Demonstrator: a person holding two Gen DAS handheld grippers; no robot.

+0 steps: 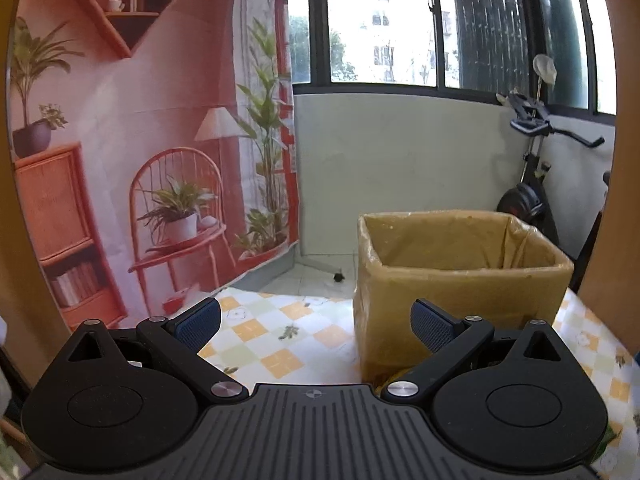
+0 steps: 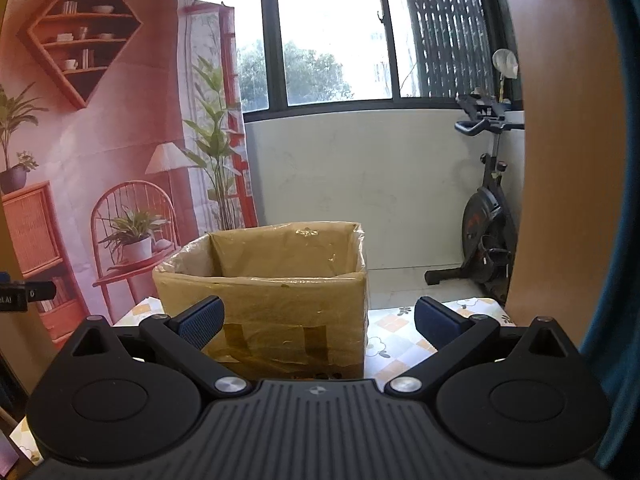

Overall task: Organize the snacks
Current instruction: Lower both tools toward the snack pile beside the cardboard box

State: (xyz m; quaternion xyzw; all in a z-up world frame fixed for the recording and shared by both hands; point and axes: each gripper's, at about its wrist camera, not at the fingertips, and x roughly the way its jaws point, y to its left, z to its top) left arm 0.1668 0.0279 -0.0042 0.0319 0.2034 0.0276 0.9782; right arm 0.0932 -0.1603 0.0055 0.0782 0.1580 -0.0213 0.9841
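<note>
Cardboard box (image 1: pixel 460 280) stands on the checked worktop (image 1: pixel 272 336), open top, lined with clear plastic; no snacks visible inside from this angle. Left gripper (image 1: pixel 316 322) sits just left of the box, jaws spread, nothing between them. Right gripper (image 2: pixel 318 322) faces the box front, jaws spread, holding nothing. Exercise bike (image 2: pixel 484 232) behind the box, to its right.
</note>
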